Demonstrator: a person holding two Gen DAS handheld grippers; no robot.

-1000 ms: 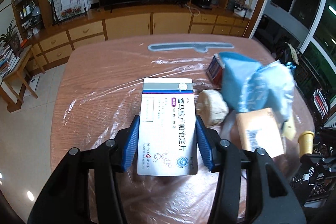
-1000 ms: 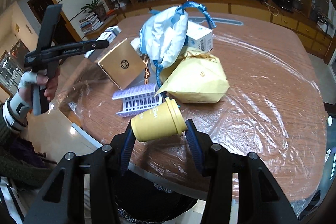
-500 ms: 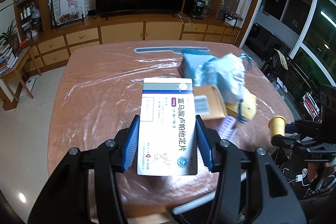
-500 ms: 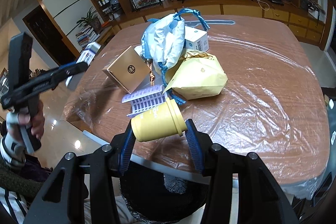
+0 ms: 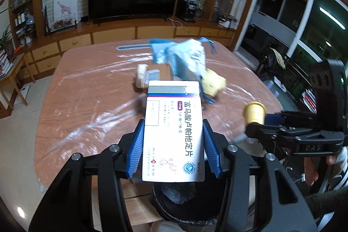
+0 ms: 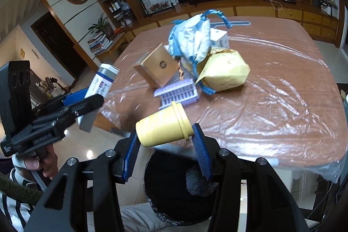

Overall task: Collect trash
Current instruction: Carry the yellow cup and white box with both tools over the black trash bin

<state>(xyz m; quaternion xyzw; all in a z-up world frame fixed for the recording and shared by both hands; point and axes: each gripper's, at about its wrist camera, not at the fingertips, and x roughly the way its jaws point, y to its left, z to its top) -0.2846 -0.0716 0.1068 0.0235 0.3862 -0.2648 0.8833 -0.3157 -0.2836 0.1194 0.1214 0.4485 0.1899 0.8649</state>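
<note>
Table [image 6: 282, 88], plastic-covered, fills the upper and middle frame of both views; its near edge now crosses the lower part of each frame, whereas a second ago both tools sat over the tabletop. Bin [image 6: 174, 188], black-lined, round, lower centre of the right wrist view just below that edge, its mouth open and directly under both loads; also seen at the bottom centre of the left wrist view. Remaining pile, centre of the table: blue-and-white bag [image 6: 191, 38], yellow paper bag [image 6: 224, 75], tan box [image 6: 158, 66], white carton [image 6: 219, 38], purple blister tray [image 6: 177, 95], all touching or overlapping. Left gripper [image 5: 173, 151], lower centre, closed on the medicine box [image 5: 174, 132], held flat and clear of the table. Right gripper [image 6: 165, 142], lower centre, clamped on the yellow cup [image 6: 162, 128], which lies sideways between the pads. Judgement: both items have been carried off the table to the bin, so release is the step in hand. Room: the two tools are close side by side over one opening; the table edge lies just ahead, open floor to the left.
</note>
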